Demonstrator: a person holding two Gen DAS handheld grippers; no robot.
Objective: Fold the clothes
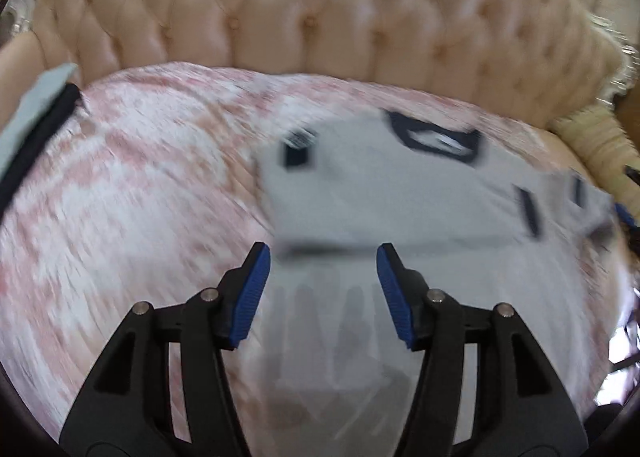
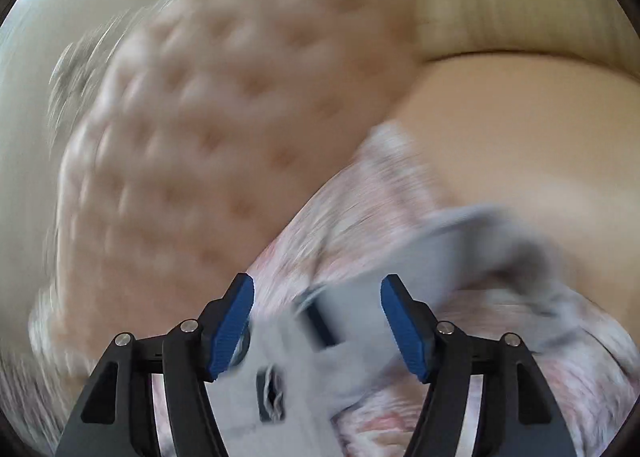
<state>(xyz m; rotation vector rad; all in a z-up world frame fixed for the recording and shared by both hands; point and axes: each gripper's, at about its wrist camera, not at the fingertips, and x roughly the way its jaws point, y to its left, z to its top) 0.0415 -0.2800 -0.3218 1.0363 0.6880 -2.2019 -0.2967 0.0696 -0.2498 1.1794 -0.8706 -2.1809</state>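
Observation:
A light grey T-shirt (image 1: 400,197) with dark navy collar and sleeve trim lies partly folded on a pink-and-white patterned bedspread (image 1: 140,177). My left gripper (image 1: 323,253) hovers open just in front of the shirt's near folded edge, nothing between its blue pads. In the right wrist view the same grey shirt (image 2: 360,317) lies under and ahead of my right gripper (image 2: 317,287), which is open and holds nothing. Both views are motion-blurred.
A beige tufted headboard (image 1: 320,17) rises behind the bed. Another grey garment with a dark edge (image 1: 36,109) lies at the far left. A plain beige mattress edge (image 2: 520,137) shows at the right. A cream fringed pillow (image 1: 592,145) sits at the right.

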